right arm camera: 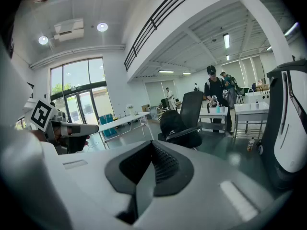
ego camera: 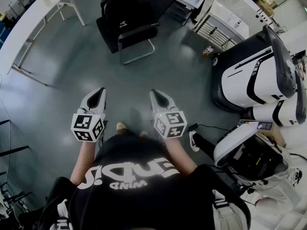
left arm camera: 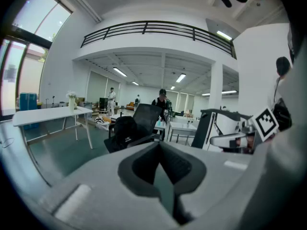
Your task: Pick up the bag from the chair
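A black bag [ego camera: 125,14] sits on the seat of a black office chair [ego camera: 146,30] at the far side of the grey floor. Both grippers are held out at waist height, well short of the chair. My left gripper [ego camera: 101,91] and my right gripper [ego camera: 155,93] are side by side, each shut with nothing between its fingers. The left gripper view shows the bag [left arm camera: 125,131] on the chair [left arm camera: 147,115] beyond the jaw tips [left arm camera: 159,145]. In the right gripper view the bag [right arm camera: 173,121] and chair [right arm camera: 192,105] lie ahead of the jaws [right arm camera: 152,145].
A long white table [ego camera: 29,20] runs along the left. Large white machines [ego camera: 254,75] stand at the right, with a wire rack and desk [ego camera: 220,25] behind and a small bottle [ego camera: 207,51] on the floor. People [right arm camera: 212,87] stand far behind the chair.
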The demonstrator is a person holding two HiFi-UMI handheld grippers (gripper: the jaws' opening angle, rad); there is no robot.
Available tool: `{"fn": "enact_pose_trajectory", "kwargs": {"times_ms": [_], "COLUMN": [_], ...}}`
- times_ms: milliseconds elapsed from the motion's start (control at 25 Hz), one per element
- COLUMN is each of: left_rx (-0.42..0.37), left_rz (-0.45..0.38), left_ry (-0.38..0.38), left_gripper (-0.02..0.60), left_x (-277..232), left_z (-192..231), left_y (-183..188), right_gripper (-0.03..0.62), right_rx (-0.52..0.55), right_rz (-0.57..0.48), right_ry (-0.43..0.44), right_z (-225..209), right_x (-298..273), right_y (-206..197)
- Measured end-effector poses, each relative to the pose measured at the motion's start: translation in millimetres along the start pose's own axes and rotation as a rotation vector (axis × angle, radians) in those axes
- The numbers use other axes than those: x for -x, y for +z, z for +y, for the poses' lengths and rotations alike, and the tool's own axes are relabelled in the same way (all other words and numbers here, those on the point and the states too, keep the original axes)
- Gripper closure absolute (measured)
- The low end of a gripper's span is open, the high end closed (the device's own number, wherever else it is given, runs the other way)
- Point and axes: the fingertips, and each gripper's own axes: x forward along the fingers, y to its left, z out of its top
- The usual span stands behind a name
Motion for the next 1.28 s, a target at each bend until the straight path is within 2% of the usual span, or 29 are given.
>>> {"fn": "enact_pose_trajectory", "kwargs": {"times_ms": [320,720,1000,1280], "left_rx": [0.008,0.015,0.037,0.05], "left_rz": [-0.004,-0.011,-0.011,-0.014], "left_ry": [-0.027,-0.062,-0.076,-0.061], "left_gripper": [0.583,0.583,0.583,0.583], "left_x": [-5.3,-6.2,-33.1,-71.5], "left_z": [28.3,81.9,108.1,138.8], "left_y": [2.3,5.8,8.9,20.7], "right_gripper": [0.592,0.592,0.592,0.592], "right_rx": [-0.021,-0.014,-0.03,-0.041], "right_rz": [-0.016,-0.024,-0.013,-0.01], "right_ry": [-0.004,-0.073,-0.097,-0.079], "right_z": [15.6,41.9,32.4,13.0], "right_x": [-28.8,-56.9,-82.3,-136.7], "right_y": [4.0,3.0,4.0,18.4]}}
